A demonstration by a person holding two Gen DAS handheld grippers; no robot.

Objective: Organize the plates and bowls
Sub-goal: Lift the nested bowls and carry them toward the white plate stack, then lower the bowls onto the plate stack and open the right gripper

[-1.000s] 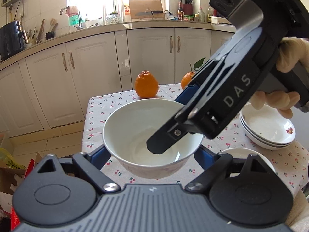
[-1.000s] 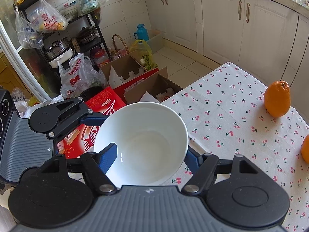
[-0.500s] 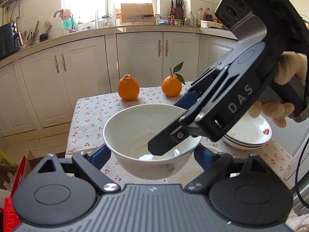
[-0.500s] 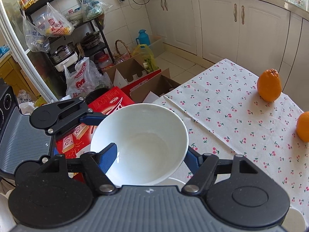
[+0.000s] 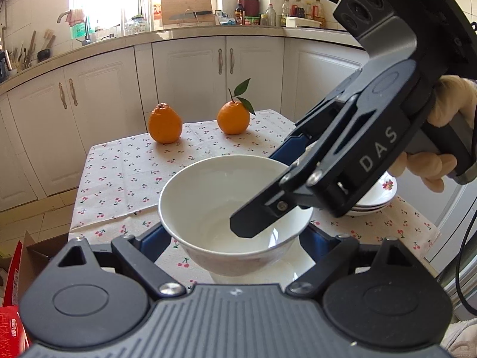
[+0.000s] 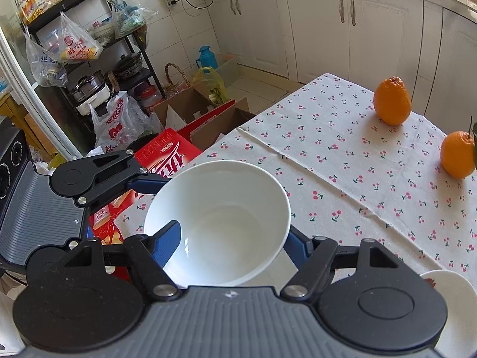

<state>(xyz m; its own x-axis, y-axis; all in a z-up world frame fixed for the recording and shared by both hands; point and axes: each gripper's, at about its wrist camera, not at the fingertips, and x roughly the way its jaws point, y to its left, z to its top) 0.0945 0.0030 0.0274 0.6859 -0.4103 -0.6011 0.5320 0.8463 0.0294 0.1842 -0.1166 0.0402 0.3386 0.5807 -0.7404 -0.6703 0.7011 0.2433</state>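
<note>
The step in hand looks like carrying the white bowl [image 5: 235,211] across to a stacking spot, and both tools share the load: the right gripper [image 6: 229,240] has 1 blue finger inside the bowl at lower left of its view and 1 outside at lower right, so it is clamped across the wall near the rim, while the left gripper [image 5: 235,238] straddles the bowl's lower body with a blue finger on either side. Whether those left fingers press on the bowl or only flank it I cannot tell. To do this well, keep the rim level and move both hands together, since a grip through the wall on 1 side would let the bowl swing if the other tool drifts. Lower it straight down, and open the fingers only once the base is seated. The likely target is the second white bowl [image 5: 289,268], seen partly beneath the held one at bottom centre of the left view; the stack of plates [image 5: 375,200] sits at right middle, mostly behind the right tool. The held bowl is plain, glossy, deep and empty, hanging above the near edge of the cherry-print tablecloth [image 6: 342,161]. 2 oranges [image 5: 165,123] rest at the table's far side, well apart from it.
</note>
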